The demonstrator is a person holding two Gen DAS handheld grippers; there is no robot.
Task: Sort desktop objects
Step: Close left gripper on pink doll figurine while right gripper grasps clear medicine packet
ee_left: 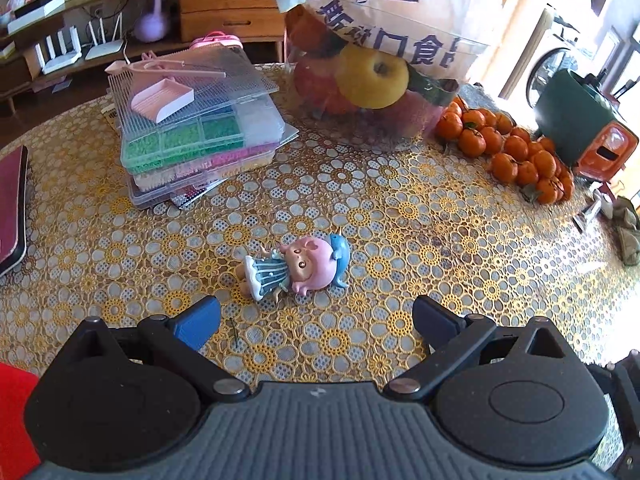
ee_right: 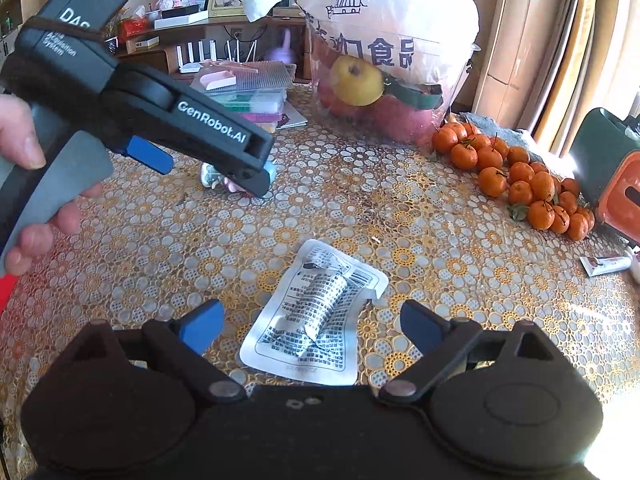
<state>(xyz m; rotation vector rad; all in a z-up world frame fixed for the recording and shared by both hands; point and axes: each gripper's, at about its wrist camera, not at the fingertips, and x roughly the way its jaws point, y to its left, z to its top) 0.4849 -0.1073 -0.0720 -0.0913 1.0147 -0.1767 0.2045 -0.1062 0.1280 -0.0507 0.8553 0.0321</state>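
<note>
Doll [ee_left: 294,266] at frame centre looks light, rigid; grip its body; both grippers [ee_left: 316,322] [ee_right: 312,322] gape empty

Bg: fruit bag [ee_left: 400,20], tangerine pile [ee_left: 516,152], wifi routers [ee_left: 80,46] on shelf.

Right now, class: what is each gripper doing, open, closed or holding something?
Left gripper: open, empty, the doll figurine lying just ahead of it.
Right gripper: open, empty, over the foil packet.
</note>
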